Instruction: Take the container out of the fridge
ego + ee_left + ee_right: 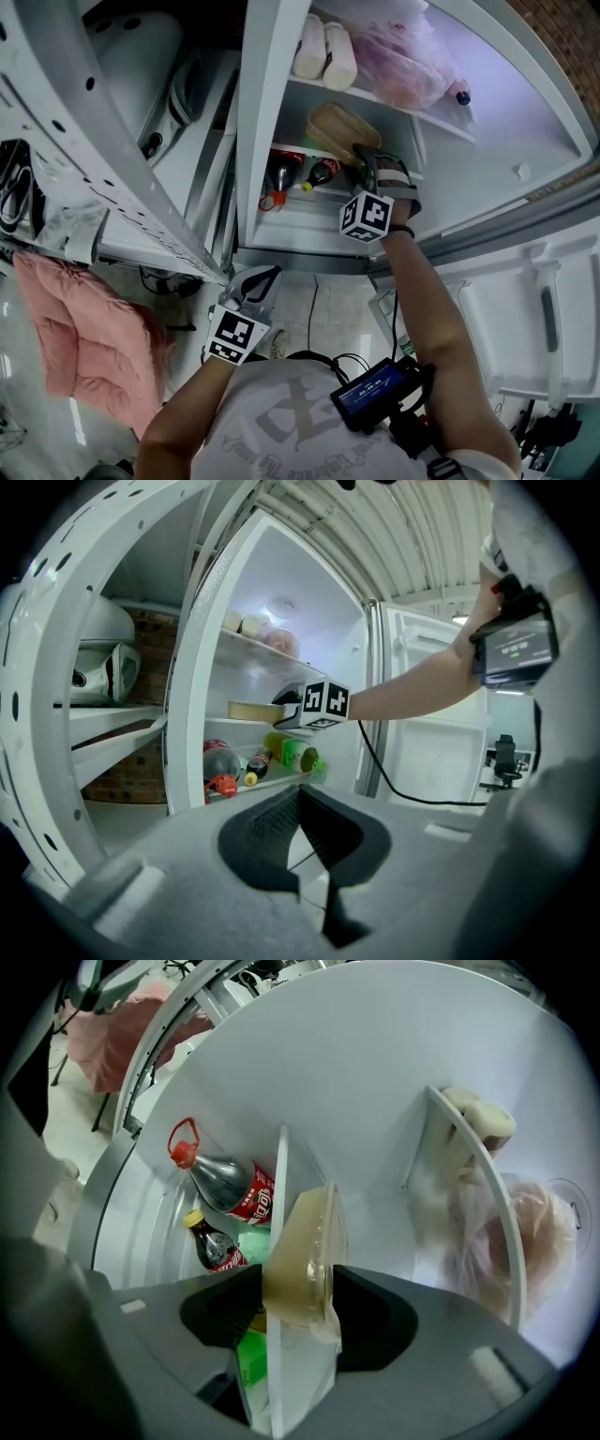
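The right hand-held gripper [367,161] reaches into the open fridge [511,122] and is grasping the container [305,1251]. In the right gripper view its two dark jaws stand one on each side of the container's near end, and both press against it.

The container is a flat, oblong box with a beige content and a clear lid. It lies flat on the middle shelf [281,1162], at the front of it. Its long axis runs away from the gripper, along the line of the jaws, toward the back wall of the fridge. The short end that faces the opening is the one between the jaws. In the head view this axis goes slanted, from the gripper up and to the left. The right gripper view is rolled, so there the shelves look upright and the container seems to stand on its edge.

Below the middle shelf lie some bottles on their sides: a cola bottle [230,1190] with a red cap, a smaller dark bottle [211,1241] with a yellow cap, and a green bottle [289,753]. On the top shelf are two white packs [323,47] and a pink bag [403,66].

The left hand-held gripper [300,799] is outside the fridge, low in front of it and well apart from the container. Its jaws are clenched tip to tip, with nothing between them.
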`<state>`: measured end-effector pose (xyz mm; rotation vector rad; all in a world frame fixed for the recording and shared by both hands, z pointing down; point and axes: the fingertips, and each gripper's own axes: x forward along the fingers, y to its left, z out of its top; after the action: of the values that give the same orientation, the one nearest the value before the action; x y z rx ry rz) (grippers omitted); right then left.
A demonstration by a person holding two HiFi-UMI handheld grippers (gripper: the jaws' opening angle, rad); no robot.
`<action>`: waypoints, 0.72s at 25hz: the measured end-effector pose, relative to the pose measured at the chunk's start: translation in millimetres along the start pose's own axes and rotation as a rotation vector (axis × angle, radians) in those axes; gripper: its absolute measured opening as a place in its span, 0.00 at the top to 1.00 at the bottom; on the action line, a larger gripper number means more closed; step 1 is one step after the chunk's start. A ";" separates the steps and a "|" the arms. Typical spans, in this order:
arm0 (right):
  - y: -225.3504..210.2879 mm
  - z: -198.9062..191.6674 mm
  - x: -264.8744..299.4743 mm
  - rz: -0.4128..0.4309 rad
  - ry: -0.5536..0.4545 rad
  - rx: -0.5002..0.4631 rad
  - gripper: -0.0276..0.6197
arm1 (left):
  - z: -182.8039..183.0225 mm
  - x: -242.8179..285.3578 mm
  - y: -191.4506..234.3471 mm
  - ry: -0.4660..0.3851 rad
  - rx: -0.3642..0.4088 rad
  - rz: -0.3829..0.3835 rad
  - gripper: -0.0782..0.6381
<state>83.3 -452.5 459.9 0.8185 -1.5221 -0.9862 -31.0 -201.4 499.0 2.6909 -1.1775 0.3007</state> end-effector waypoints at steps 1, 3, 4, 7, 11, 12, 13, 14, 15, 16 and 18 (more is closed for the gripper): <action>-0.1 0.3 -0.3 -0.004 -0.001 -0.002 0.58 | -0.1 -0.6 0.0 0.001 0.001 0.001 0.89; -0.3 1.7 -2.6 -0.013 -0.009 -0.002 0.59 | -0.1 -1.7 -0.4 0.003 0.005 0.002 0.89; -0.2 2.4 -4.5 -0.017 -0.013 0.000 0.59 | -0.1 -2.2 -1.0 0.005 0.007 0.002 0.89; 0.5 3.4 -10.9 -0.024 -0.020 0.002 0.60 | -0.3 -3.3 -5.1 0.009 0.011 -0.005 0.89; -0.6 4.2 -20.7 -0.037 -0.020 0.010 0.61 | -1.2 -5.0 -10.8 0.014 0.021 -0.022 0.89; -1.1 4.6 -23.6 -0.041 -0.019 0.012 0.61 | -1.0 -5.6 -11.9 0.014 0.024 -0.026 0.89; -1.5 5.0 -26.8 -0.044 -0.018 0.013 0.61 | -0.6 -6.4 -12.9 0.015 0.027 -0.030 0.89; -1.5 5.4 -30.3 -0.047 -0.017 0.015 0.61 | -0.2 -7.3 -14.1 0.015 0.031 -0.035 0.89; -1.2 5.8 -34.2 -0.049 -0.015 0.016 0.61 | 0.3 -8.4 -15.4 0.014 0.035 -0.041 0.89; -0.6 6.0 -38.5 -0.050 -0.014 0.017 0.61 | 0.7 -9.4 -16.8 0.013 0.039 -0.048 0.89; 1.6 5.8 -48.7 -0.052 -0.008 0.019 0.61 | 0.7 -11.3 -19.9 0.011 0.046 -0.067 0.89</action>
<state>85.8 -407.4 440.9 0.8721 -1.5259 -1.0155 -23.7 -180.4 493.6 2.7569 -1.0882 0.3363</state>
